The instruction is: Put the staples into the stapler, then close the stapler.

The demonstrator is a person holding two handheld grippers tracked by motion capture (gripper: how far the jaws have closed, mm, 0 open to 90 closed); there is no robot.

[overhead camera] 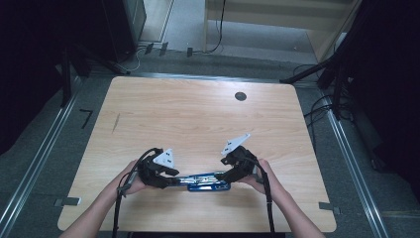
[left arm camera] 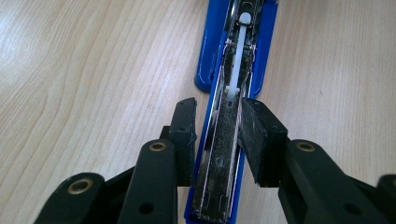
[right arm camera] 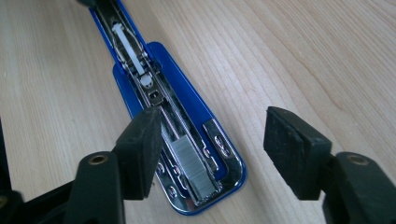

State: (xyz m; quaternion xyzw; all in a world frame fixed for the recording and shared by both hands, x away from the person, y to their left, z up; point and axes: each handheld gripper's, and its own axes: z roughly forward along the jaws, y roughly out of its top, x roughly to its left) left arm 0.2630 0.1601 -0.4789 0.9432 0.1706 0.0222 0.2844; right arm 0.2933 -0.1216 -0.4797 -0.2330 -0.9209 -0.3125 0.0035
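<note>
On the worktop (overhead camera: 198, 114) near the person's edge lies the opened blue stapler (overhead camera: 208, 181). The left hand-held gripper (left arm camera: 217, 135) clamps its metal rail. Staples (right arm camera: 194, 165) sit loaded in the channel; the right hand-held gripper (right arm camera: 212, 144) stands apart, holding nothing. Closing likely remains.

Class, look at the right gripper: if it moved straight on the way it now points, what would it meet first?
Most likely the open blue stapler: the right gripper points down at its staple-loaded end, jaws open astride it. Depth is hard to judge.
</note>
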